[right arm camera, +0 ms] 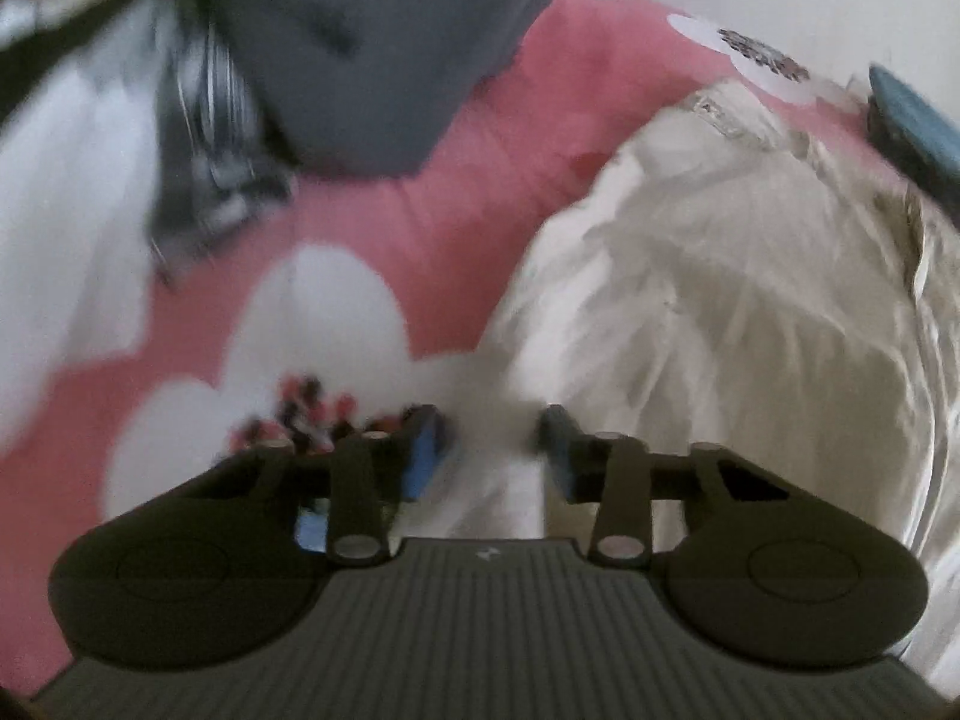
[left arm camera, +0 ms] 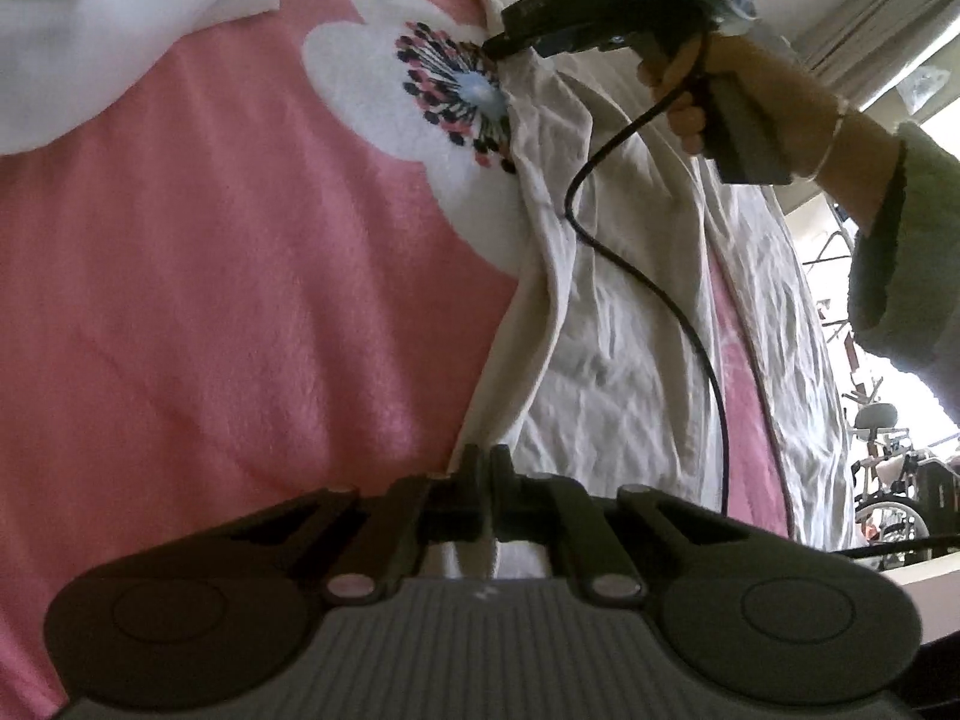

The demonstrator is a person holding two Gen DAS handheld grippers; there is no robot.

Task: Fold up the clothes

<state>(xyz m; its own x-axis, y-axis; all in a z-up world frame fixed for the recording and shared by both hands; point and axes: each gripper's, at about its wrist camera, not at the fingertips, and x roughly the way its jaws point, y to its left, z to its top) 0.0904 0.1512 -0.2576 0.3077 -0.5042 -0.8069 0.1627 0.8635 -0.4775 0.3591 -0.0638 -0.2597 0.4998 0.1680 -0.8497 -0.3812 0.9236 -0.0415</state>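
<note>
The cream garment (left arm camera: pixel 624 324) lies crumpled on a pink fleece blanket (left arm camera: pixel 210 300) with big white flowers; it fills the right half of both views. Its cloth is thin and full of wrinkles, while the blanket looks soft and fuzzy.

At the bottom centre of the left view, the left gripper (left arm camera: pixel 483 480) is clenched on a fold of the garment's edge.

In the blurred right view, the right gripper (right arm camera: pixel 495 444) has its jaws apart, with white cloth between them; whether the blue pads (right arm camera: pixel 426 450) press on it I cannot tell. A dark grey cloth (right arm camera: pixel 390 60) lies at the upper left.
</note>
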